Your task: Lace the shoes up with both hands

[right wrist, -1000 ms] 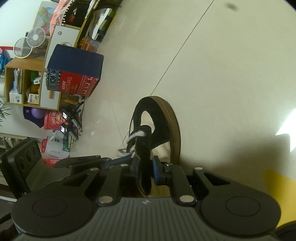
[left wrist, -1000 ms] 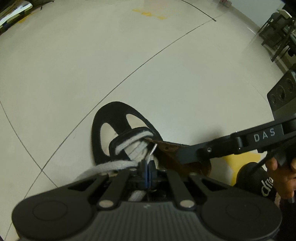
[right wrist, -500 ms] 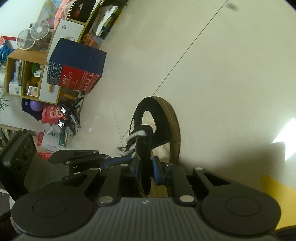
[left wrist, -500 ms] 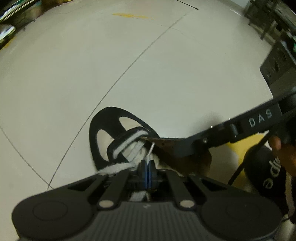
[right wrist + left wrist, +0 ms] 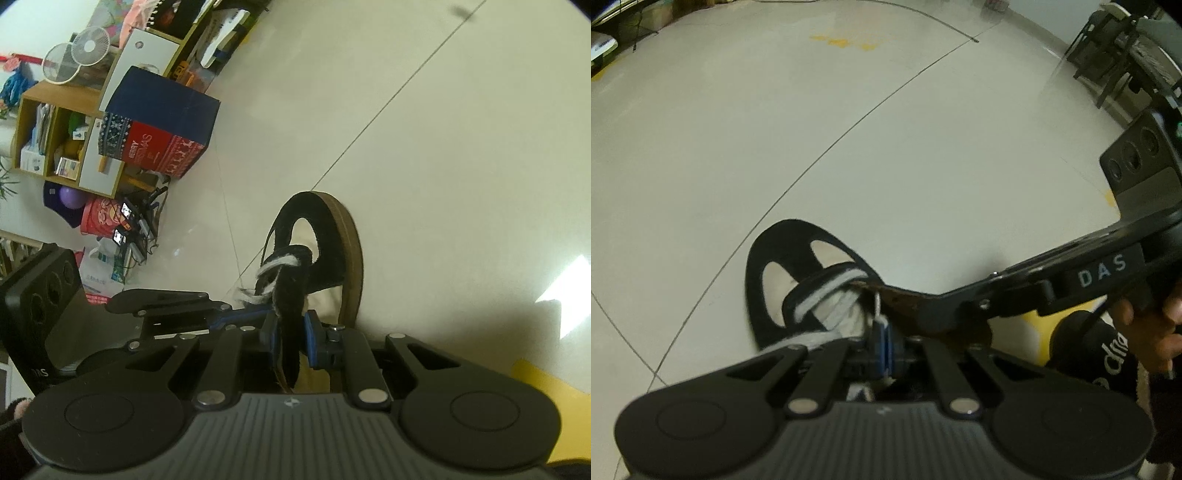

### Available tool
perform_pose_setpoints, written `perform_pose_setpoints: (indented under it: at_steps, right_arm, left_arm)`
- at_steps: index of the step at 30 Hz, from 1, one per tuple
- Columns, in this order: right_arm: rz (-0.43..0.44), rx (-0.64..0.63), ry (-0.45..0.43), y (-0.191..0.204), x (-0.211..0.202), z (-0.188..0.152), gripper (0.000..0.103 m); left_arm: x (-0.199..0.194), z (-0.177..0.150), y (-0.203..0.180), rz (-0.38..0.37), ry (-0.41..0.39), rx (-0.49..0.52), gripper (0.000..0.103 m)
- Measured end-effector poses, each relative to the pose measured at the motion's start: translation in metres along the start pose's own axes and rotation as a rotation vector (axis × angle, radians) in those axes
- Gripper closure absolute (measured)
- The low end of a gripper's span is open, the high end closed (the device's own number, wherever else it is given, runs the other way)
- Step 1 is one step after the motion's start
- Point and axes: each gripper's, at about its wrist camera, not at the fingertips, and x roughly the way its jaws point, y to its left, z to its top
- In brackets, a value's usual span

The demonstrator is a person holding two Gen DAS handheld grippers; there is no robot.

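Below centre, we see the left gripper (image 5: 882, 338) pinching the lace tip (image 5: 877, 303); right gripper (image 5: 290, 338) clamps the shoe's black flap (image 5: 291, 295) (tan sole beyond).

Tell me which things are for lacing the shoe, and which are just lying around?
For the job: black shoe; white lace; left gripper, shut on the lace tip; right gripper, clamping the shoe's flap.

Lying about: Christmas box; fan; purple ball; wooden shelf.
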Motion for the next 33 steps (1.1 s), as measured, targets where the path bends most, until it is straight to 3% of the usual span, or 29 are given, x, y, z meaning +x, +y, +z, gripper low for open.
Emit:
perform_pose_setpoints:
  at_steps: [8, 15, 18, 25, 33]
  right_arm:
    - [-0.029, -0.078, -0.002, 0.013, 0.004, -0.002, 0.088]
    - [-0.028, -0.080, -0.005, 0.011, 0.004, -0.001, 0.088]
    - [-0.020, -0.073, 0.000, 0.010, 0.004, 0.000, 0.087]
    - [0.048, 0.026, -0.058, 0.004, -0.007, 0.010, 0.068]
    - [0.006, 0.063, -0.063, 0.000, 0.013, 0.017, 0.067]
  left_arm:
    - [-0.007, 0.000, 0.008, 0.044, -0.030, -0.011, 0.101]
    - [0.006, 0.008, 0.000, -0.009, -0.012, 0.033, 0.101]
    - [0.007, 0.007, -0.003, 0.004, -0.030, 0.048, 0.101]
    - [0.004, 0.001, 0.001, 0.014, -0.084, 0.015, 0.101]
    - [0.006, -0.003, -0.002, 0.035, -0.125, -0.044, 0.101]
